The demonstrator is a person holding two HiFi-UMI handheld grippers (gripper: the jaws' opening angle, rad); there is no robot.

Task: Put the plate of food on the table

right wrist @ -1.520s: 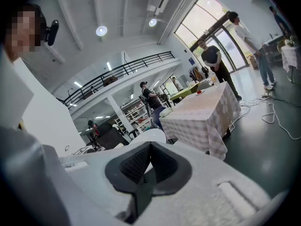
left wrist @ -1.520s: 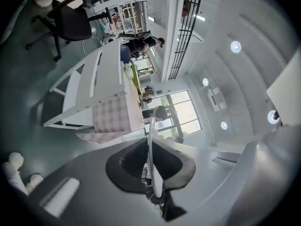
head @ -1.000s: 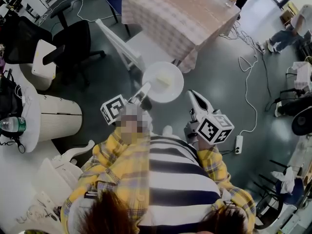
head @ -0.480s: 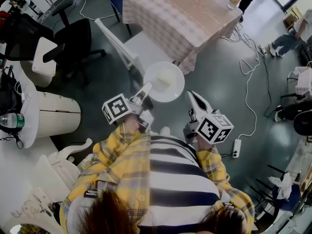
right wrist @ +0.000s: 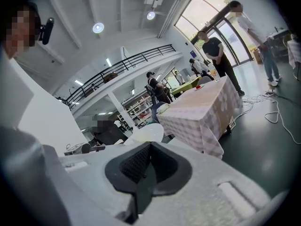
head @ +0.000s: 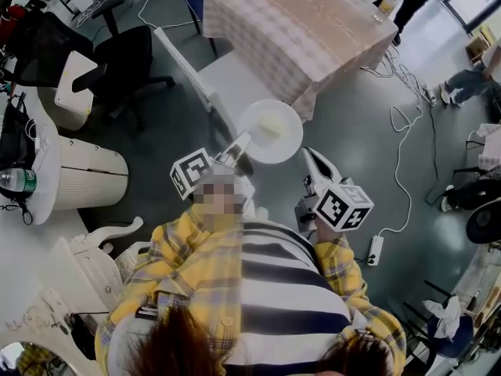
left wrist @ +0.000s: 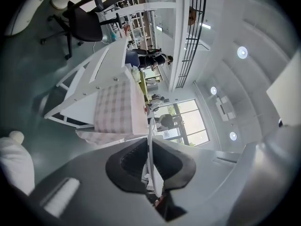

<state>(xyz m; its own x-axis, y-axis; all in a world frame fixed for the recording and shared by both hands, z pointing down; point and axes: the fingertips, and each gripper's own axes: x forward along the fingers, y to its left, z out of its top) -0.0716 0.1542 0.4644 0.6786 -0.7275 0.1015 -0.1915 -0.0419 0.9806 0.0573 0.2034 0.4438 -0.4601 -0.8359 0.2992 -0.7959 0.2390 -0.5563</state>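
A white plate (head: 270, 131) with pale food (head: 268, 124) on it hangs above the grey floor, just short of the table (head: 301, 26) with the checked cloth. My left gripper (head: 241, 141) is shut on the plate's near rim. In the left gripper view the plate (left wrist: 150, 126) stands edge-on between the pads of that gripper (left wrist: 149, 142). My right gripper (head: 311, 157) hangs to the right of the plate, apart from it. Its jaws (right wrist: 150, 144) are shut with nothing between them. From there the plate (right wrist: 148, 132) shows to the left of the table (right wrist: 202, 112).
A white chair (head: 207, 73) stands at the table's near left side, under the plate's far edge. A black office chair (head: 117, 69) and white furniture (head: 86, 175) are at the left. Cables (head: 407, 124) and a power strip (head: 374, 249) lie on the floor at the right. People (right wrist: 216, 51) stand beyond the table.
The plate and both grippers have moved forward toward the table and slightly right. The left gripper's hold on the rim is unchanged.
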